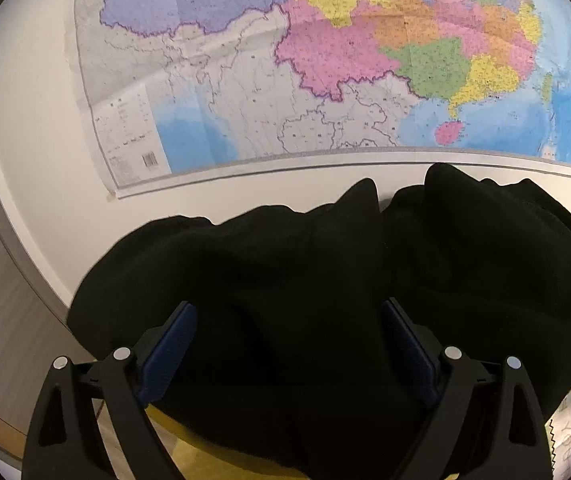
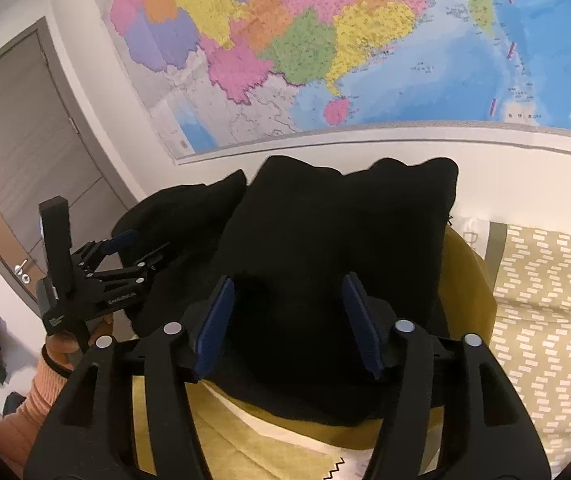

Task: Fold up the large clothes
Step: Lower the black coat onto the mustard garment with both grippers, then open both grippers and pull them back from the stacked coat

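Left wrist: left tool [image 1: 287,344] spread wide, pads either side of a bunched black garment [image 1: 325,280], not pinching it. Garment heaped in front of a white wall with a map [image 1: 305,60].

Right wrist: right tool [image 2: 287,320] also spread, garment [image 2: 325,240] between the pads, lying on a yellow bed cover [image 2: 469,280]. Left tool [image 2: 133,252] at the garment's left edge. Patterned pillow [image 2: 545,300] to the right.

Your right gripper [image 2: 285,320] stands with its 2 blue pads [image 2: 215,324] spread apart over a black garment [image 2: 325,248] heaped on a yellow cushion [image 2: 465,280]. Your left gripper [image 2: 137,248] reaches into the cloth's left side. A map [image 2: 365,40] hangs on the wall behind.
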The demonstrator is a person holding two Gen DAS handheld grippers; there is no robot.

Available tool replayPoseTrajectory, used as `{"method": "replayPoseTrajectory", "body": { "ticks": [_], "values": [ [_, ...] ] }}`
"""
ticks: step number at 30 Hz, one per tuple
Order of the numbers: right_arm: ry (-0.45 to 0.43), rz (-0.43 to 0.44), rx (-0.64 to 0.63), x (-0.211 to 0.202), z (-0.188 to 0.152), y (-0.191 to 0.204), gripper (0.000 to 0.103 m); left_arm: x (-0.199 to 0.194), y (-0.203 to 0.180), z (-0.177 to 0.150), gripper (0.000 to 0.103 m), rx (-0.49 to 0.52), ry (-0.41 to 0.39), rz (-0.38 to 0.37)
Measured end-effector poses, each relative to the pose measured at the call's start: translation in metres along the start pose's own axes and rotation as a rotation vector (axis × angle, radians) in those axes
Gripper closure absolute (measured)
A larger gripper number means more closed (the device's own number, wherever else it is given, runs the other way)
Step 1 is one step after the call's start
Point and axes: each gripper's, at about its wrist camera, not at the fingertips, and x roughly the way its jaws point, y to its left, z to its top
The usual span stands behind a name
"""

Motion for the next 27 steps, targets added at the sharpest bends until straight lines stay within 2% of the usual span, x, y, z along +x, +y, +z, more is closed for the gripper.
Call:
{"method": "replayPoseTrajectory", "body": {
  "ticks": [9, 13, 16, 20, 27],
  "values": [
    [-0.018, -0.013, -0.05, 0.01, 0.024, 0.015, 0.043, 0.009, 0.037, 0.018, 0.007, -0.011, -0.002, 0.084],
    [0.022, -0.029, -0.066, 0.035, 0.038, 0.018, 0.044, 0.03, 0.05, 0.022, 0.007, -0.046, 0.058, 0.076],
    [0.091, -0.078, -0.045, 0.062, 0.037, 0.007, 0.046, 0.047, 0.046, 0.016, 0.006, -0.042, 0.101, 0.096],
    [0.082, -0.068, -0.009, 0.06, 0.027, -0.003, 0.045, 0.044, 0.049, 0.013, 0.006, -0.072, 0.085, 0.091],
    [0.039, -0.041, 0.01, 0.028, 0.016, 0.0, 0.03, 0.015, 0.062, 0.006, 0.006, -0.154, 0.01, 0.066]
  ]
}}
